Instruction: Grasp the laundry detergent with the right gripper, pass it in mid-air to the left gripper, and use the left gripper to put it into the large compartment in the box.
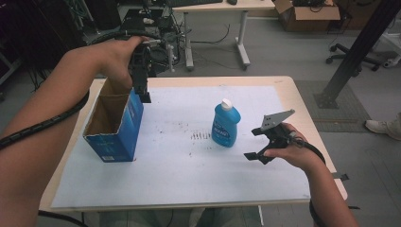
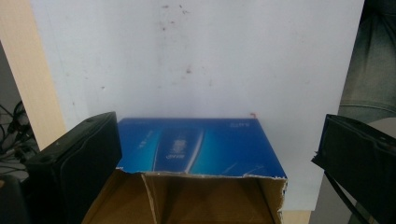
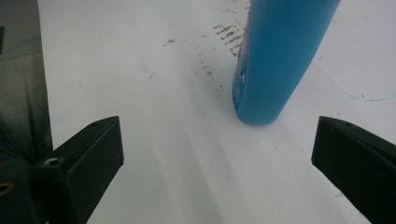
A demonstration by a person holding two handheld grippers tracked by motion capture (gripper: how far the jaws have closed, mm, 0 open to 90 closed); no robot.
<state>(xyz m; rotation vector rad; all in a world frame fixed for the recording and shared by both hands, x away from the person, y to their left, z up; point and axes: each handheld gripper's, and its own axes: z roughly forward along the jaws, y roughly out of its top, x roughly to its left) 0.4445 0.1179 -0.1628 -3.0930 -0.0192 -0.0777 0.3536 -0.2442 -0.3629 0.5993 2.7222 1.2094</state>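
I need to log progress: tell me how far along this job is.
Done: the blue carton stands upright, its top open. In hand: the left tool hovers open above the carton's rim; the right tool is open beside the blue bottle, not touching. Left: likely gripping the bottle and putting it into the carton.

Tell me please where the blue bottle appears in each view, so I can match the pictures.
High view: the blue bottle stands upright at the middle of the table, just left of the right gripper.
Left gripper view: I can make out no bottle here; the blue box lies at bottom centre.
Right gripper view: its lower body is at top right, ahead of the open jaws.
Shared landmark: the stained white sheet.
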